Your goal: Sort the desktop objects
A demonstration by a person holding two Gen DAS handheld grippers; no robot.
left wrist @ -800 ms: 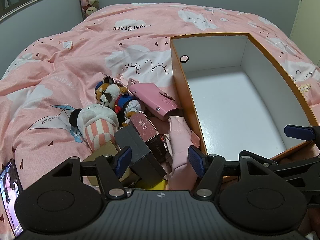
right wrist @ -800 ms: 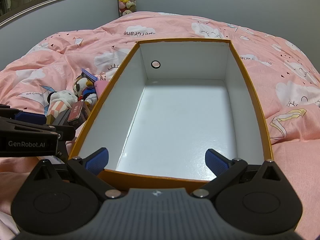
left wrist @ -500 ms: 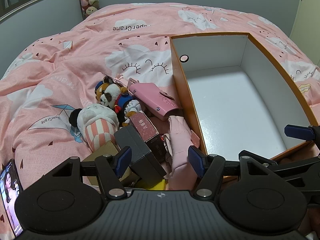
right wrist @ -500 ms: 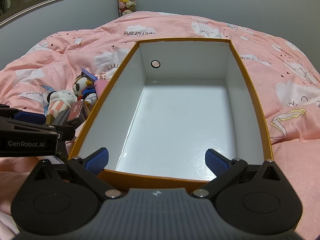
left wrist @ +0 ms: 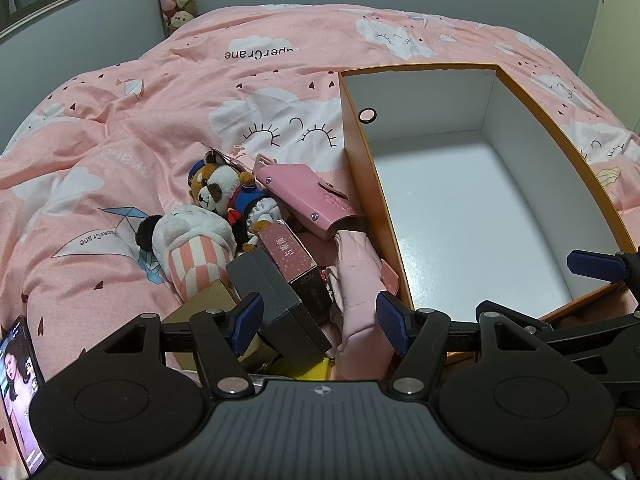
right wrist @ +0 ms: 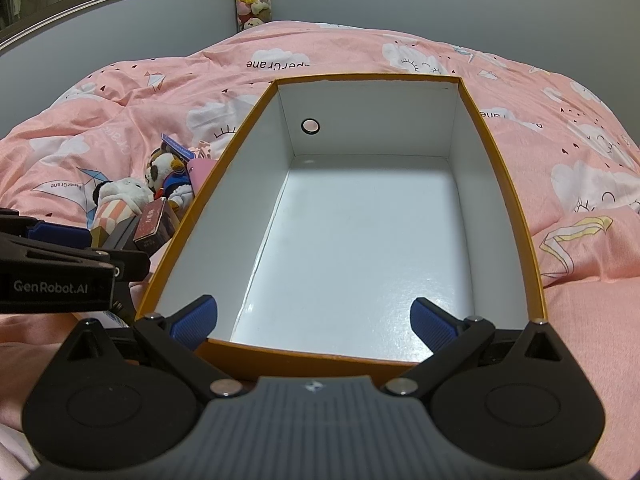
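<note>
Hovering with jaws spread wide, the left hand-held gripper (left wrist: 318, 316) sits over a pile of a dark box (left wrist: 276, 304), pink pouch (left wrist: 358, 292) and panda toy (left wrist: 224, 196) on the bed (left wrist: 160, 92). Right hand-held gripper (right wrist: 314, 318), also wide, grips nothing at the near rim of the orange box (right wrist: 508, 188), just right of the pile.

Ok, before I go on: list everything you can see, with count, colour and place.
box: 1, orange outside, white inside, on bed, nothing in it
panda plush: 1, blue outfit, left of box
striped plush: 1, white-pink, beside panda
pink case: 1, against box wall
maroon box: 1, in pile
dark grey box: 1, in pile
pink pouch: 1, beside box
phone: 1, lit, far left
left gripper: open, over pile
right gripper: open, over box
</note>
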